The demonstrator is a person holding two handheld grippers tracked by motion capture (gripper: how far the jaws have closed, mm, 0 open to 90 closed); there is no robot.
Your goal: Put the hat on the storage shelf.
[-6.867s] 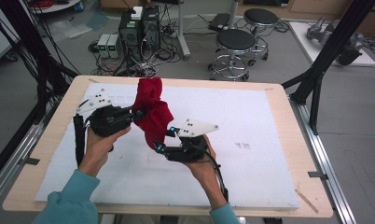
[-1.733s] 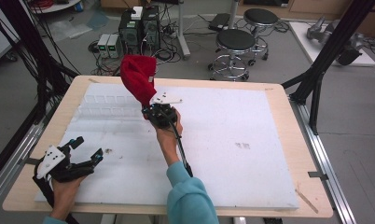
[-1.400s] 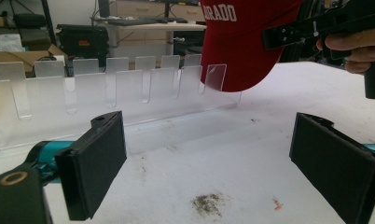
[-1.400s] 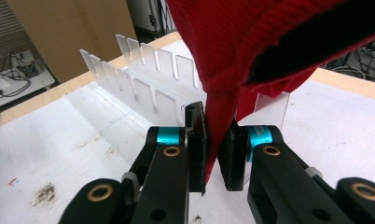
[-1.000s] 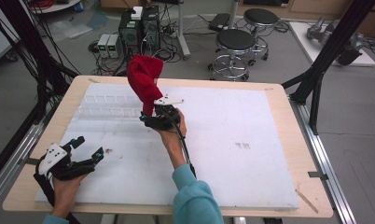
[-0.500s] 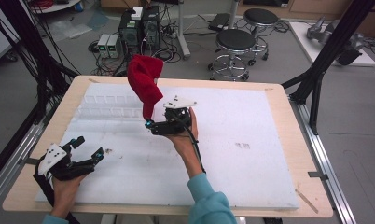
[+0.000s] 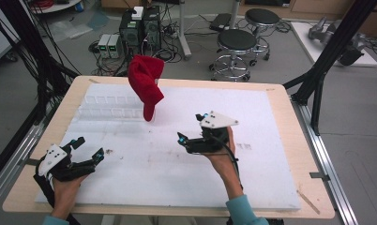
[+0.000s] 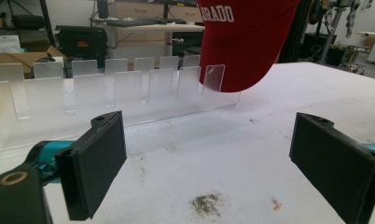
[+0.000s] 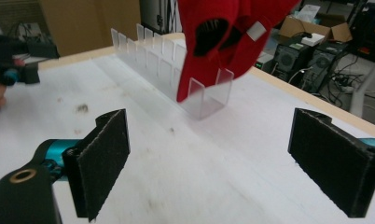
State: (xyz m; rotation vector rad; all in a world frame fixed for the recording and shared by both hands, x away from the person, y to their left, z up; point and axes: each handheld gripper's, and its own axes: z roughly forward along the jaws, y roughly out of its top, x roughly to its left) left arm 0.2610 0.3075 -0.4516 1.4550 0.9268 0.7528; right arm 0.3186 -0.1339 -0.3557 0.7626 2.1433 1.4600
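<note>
On clear rack [image 7: 112,107] hangs red cap [image 7: 146,87]; grippers apart, jaws spread.

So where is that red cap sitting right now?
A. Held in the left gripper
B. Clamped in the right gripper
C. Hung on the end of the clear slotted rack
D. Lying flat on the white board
C: the red cap hangs over the end tabs of the clear rack, while both grippers stand open and apart from it.

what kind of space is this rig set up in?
Looks like a lab or workshop, not a home: computer towers with loose cables on the floor, round stools, black frame struts beside the wooden table, cardboard boxes behind.
</note>
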